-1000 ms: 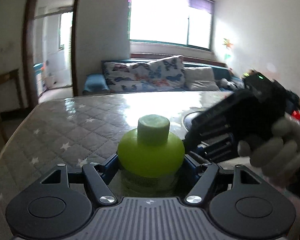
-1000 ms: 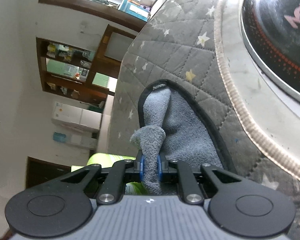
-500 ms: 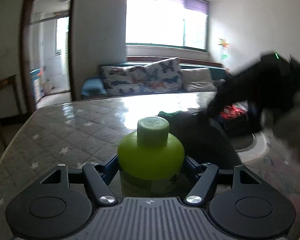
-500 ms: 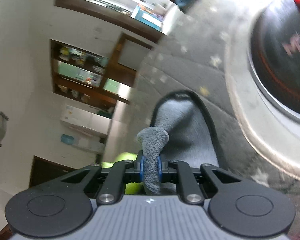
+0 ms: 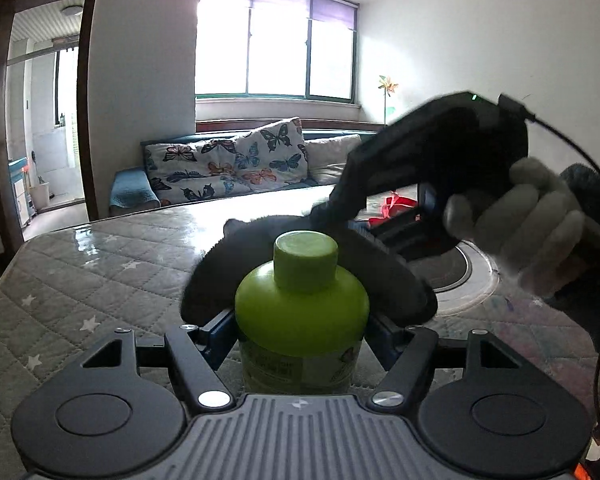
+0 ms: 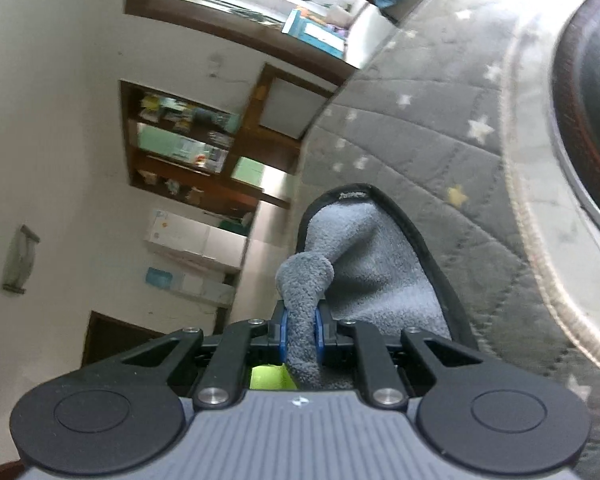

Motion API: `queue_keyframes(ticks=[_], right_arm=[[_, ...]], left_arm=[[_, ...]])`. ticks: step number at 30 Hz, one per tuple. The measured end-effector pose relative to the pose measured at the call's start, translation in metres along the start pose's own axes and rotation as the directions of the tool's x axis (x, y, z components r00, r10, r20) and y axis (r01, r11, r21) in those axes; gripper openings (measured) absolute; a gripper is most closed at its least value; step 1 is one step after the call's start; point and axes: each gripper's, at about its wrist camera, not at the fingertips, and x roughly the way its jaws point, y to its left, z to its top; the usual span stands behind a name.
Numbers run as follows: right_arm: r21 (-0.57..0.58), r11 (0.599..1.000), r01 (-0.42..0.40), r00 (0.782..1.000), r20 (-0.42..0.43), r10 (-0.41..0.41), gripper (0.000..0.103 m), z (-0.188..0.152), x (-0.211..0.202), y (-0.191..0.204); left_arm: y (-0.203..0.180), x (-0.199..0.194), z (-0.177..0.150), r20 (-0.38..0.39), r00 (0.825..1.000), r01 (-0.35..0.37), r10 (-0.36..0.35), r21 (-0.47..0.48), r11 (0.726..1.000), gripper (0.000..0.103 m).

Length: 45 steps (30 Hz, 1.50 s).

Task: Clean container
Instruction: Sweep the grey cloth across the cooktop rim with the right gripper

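Green bottle [image 5: 302,312], rounded at the shoulder with a matching screw cap [image 5: 305,258], stands upright above the quilted star-patterned table cover [image 5: 92,276], clamped at its body between the blue pads of the left gripper [image 5: 302,334]. Its plastic looks smooth and probably slippery, rigid enough for a side grip below the shoulder, as held now; its weight and contents cannot be judged, since the opaque walls hide the inside and the cap is on. The right gripper [image 6: 302,338] pinches a soft grey microfibre cloth [image 6: 360,276], which hangs just behind the bottle's cap in the left wrist view.
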Motion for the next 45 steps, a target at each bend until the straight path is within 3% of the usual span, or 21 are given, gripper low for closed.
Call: queue_keyframes(ticks=[6,9,12,18,24,32,38,45], right_arm=[[0.052,0.996,0.067,0.997,-0.027,-0.066,0.012,-0.009,0.008,-0.032],[0.067,0.995,0.078,0.997,-0.028,-0.077,0.012,-0.013,0.007,-0.040],[0.059,0.994,0.090,0.996,-0.025,-0.089,0.012,-0.018,0.002,-0.040],[0.036,0.993,0.111,0.994,-0.018,-0.110,0.012,-0.028,-0.010,-0.035],[0.034,0.998,0.061,0.998,0.003,-0.061,0.012,-0.033,-0.029,-0.026],[-0.048,0.999,-0.026,0.999,0.023,0.027,0.012,-0.011,-0.028,0.011],[0.000,1.000,-0.026,1.000,0.005,0.026,0.012,-0.002,-0.013,-0.001],[0.061,0.997,0.056,0.998,-0.036,-0.054,0.012,-0.012,0.002,-0.035]], left_arm=[[-0.012,-0.004,0.000,0.014,0.998,-0.062,0.061,0.014,0.998,0.072],[-0.015,-0.006,0.000,0.013,0.996,-0.086,0.086,-0.023,0.996,0.073],[-0.016,-0.009,0.001,0.014,0.995,-0.094,0.096,-0.079,0.992,0.074],[-0.014,-0.009,0.003,-0.005,0.991,-0.135,0.135,-0.091,0.987,0.073],[-0.015,-0.012,0.000,-0.010,0.992,-0.128,0.128,-0.083,0.988,0.069],[-0.011,-0.012,-0.002,-0.014,0.994,-0.107,0.106,-0.073,0.992,0.069],[-0.009,-0.013,-0.002,-0.018,0.996,-0.086,0.085,-0.056,0.995,0.069],[-0.007,-0.015,-0.002,-0.023,0.997,-0.068,0.067,-0.041,0.997,0.070]])
